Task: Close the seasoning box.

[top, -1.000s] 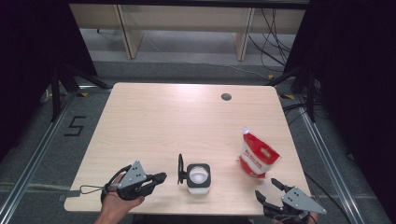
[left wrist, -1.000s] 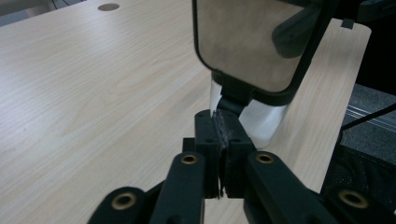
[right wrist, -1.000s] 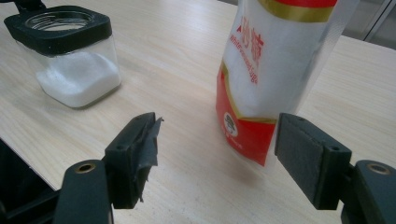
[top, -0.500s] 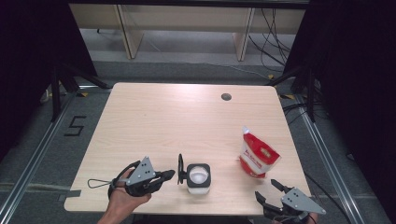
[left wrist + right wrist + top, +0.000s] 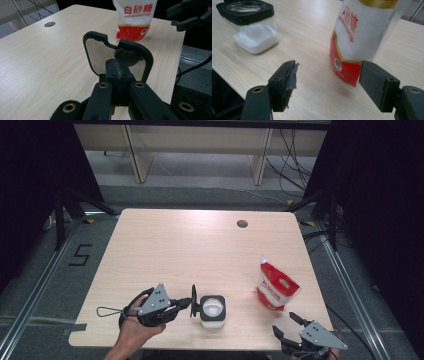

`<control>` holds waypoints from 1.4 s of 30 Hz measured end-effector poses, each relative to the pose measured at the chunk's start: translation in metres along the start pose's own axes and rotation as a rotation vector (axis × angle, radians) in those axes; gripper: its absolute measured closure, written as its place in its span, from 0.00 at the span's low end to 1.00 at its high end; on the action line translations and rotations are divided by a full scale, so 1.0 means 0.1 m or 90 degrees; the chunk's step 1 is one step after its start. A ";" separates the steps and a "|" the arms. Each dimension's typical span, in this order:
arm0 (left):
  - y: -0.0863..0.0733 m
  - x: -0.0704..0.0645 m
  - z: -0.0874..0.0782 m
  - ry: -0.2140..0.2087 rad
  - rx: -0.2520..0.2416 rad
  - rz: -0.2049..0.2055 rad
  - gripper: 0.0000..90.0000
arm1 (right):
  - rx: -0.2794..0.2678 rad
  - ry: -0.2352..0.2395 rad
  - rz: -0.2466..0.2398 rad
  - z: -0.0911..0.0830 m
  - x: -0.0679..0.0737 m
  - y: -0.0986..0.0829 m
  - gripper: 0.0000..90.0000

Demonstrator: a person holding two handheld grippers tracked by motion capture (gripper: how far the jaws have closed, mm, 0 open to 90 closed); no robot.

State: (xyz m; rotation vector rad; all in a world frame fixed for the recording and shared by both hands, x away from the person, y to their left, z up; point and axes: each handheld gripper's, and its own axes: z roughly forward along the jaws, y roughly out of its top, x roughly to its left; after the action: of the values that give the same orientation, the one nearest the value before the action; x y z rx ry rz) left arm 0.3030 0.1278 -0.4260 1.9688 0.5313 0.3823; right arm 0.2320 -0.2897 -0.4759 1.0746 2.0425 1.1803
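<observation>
A clear square jar (image 5: 212, 311) with a black collar holds white granules (image 5: 255, 37) near the table's front edge. Its black hinged lid (image 5: 194, 300) stands upright on the jar's left side. My left gripper (image 5: 186, 306) is shut on the lid (image 5: 117, 53), its jaws pressed together on the lid's lower tab. A red and white sugar bag (image 5: 275, 288) stands to the right of the jar. My right gripper (image 5: 291, 326) hovers open at the front right corner. In the right gripper view the bag (image 5: 362, 37) is just beyond the right gripper (image 5: 329, 82), apart from the pads.
The wooden table (image 5: 200, 250) has a round cable hole (image 5: 242, 224) at the back right. A cable loop (image 5: 107, 311) trails left of the left hand. The far gripper (image 5: 190, 15) shows beyond the bag in the left gripper view. Shelving legs stand behind the table.
My left gripper has slid right along the front edge up to the jar's upright lid. The right gripper, jar and bag have stayed put.
</observation>
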 end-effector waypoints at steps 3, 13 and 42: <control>0.01 0.00 0.01 0.002 0.000 -0.002 0.99 | 0.003 0.001 0.005 0.00 0.01 0.00 0.34; 0.11 -0.09 0.13 -0.019 -0.004 0.011 0.99 | 0.000 0.003 -0.001 0.01 0.00 0.00 0.34; 0.04 -0.23 0.52 -0.059 0.047 0.015 0.99 | -0.009 0.004 -0.024 0.02 -0.01 0.01 0.34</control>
State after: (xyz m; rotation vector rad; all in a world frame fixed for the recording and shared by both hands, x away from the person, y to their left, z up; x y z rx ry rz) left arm 0.3094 0.0751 -0.4456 2.0549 0.4691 0.2873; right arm 0.2342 -0.2896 -0.4760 1.0222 2.0466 1.1786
